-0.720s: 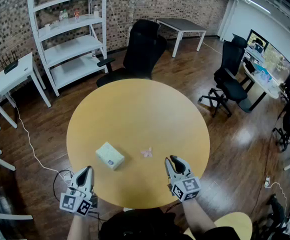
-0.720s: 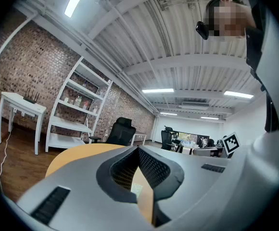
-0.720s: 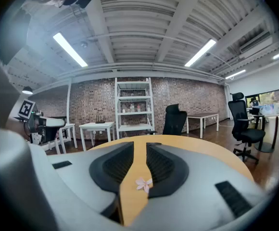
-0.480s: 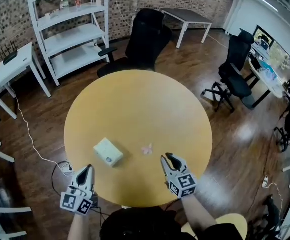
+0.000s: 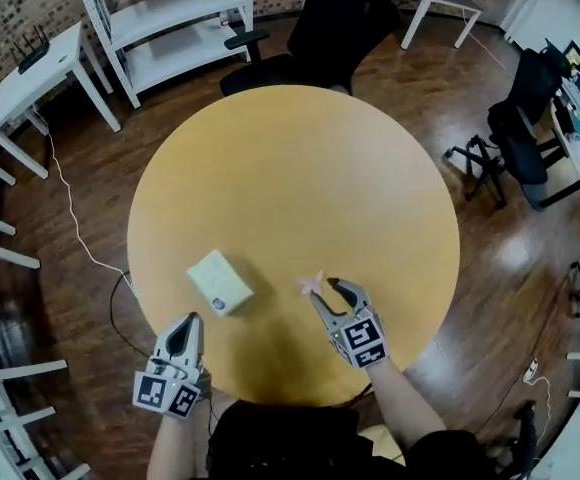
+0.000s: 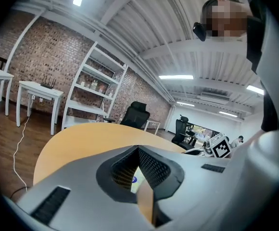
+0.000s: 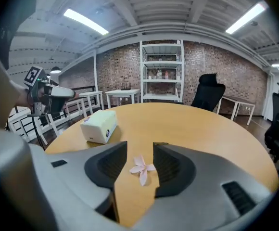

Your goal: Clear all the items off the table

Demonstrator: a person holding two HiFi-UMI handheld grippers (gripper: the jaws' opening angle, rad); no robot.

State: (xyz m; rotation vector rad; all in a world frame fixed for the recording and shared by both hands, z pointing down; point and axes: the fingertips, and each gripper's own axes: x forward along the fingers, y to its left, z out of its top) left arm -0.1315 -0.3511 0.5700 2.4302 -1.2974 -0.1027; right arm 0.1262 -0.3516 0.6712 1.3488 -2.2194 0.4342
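One claw (image 5: 325, 289) — the right — nearer now, astride the pink flower (image 5: 311, 284)

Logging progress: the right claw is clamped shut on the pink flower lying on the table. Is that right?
Not quite. The right claw is open, not clamped. The pink flower lies on the table between its jaws, and the pads do not press it. The right gripper view shows this.

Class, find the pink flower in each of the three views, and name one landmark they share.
Head view: the pink flower lies on the table, right of the cream box.
Left gripper view: not in it.
Right gripper view: the flower is low centre, between the open jaws.
Shared landmark: the white shelf unit against the brick wall.
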